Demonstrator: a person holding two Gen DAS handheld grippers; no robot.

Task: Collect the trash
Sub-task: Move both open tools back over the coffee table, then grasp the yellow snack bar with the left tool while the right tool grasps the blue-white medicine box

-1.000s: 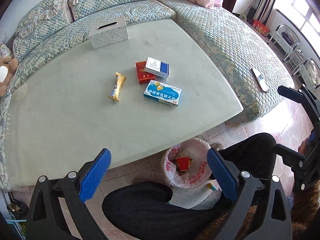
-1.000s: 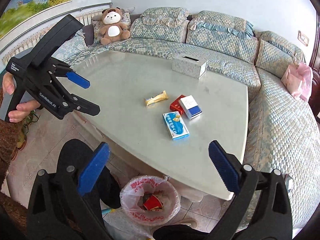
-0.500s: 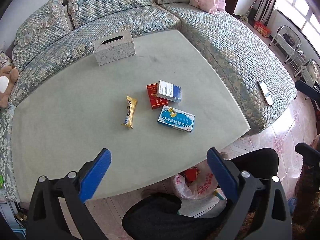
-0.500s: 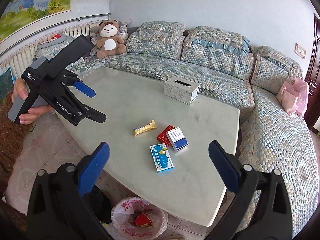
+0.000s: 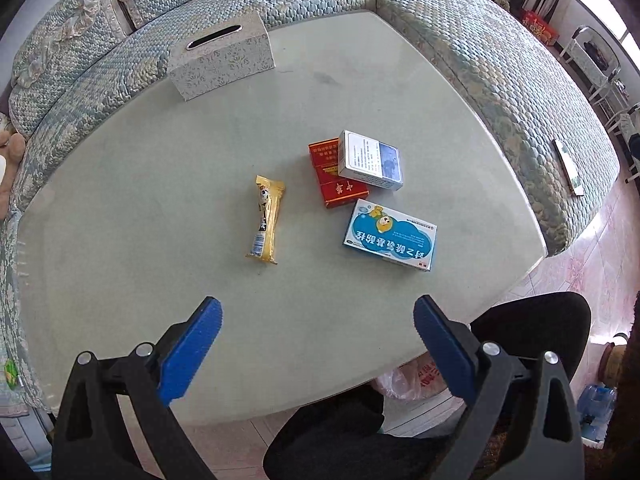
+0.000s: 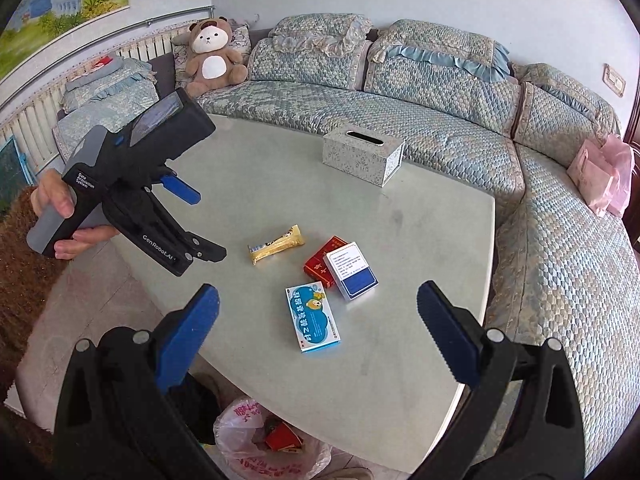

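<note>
The left claw (image 5: 317,334) hung over the near edge of the pale bench (image 5: 160,184), its blue fingers (image 5: 188,352) spread wide apart with nothing between them. The right claw (image 6: 318,332) was likewise wide apart and empty, held above the bench's near corner. In the right wrist view the left claw (image 6: 200,224) showed at the left side, gripped by a hand (image 6: 60,216) and pointing toward the middle of the bench. The trash lay grouped near the bench's centre: a yellow snack wrapper (image 5: 266,220) lay alone to the left, apart from the boxes; a red box (image 5: 334,176) lay flat to its right, with a white and blue box (image 5: 370,160) resting partly on top of it; a blue box (image 5: 390,236) with a cartoon print lay just near of those two, close beside the red one. A patterned tissue box (image 5: 222,60) stood well apart at the far side of the bench, close to the curved sofa (image 5: 500,60). Below the bench's near edge, on the floor, sat a bin lined with a pink bag (image 6: 248,440), with something red inside. A teddy bear (image 6: 214,56) sat on the sofa at the far left, and a pink bag (image 6: 600,176) lay on the sofa at the right.
</note>
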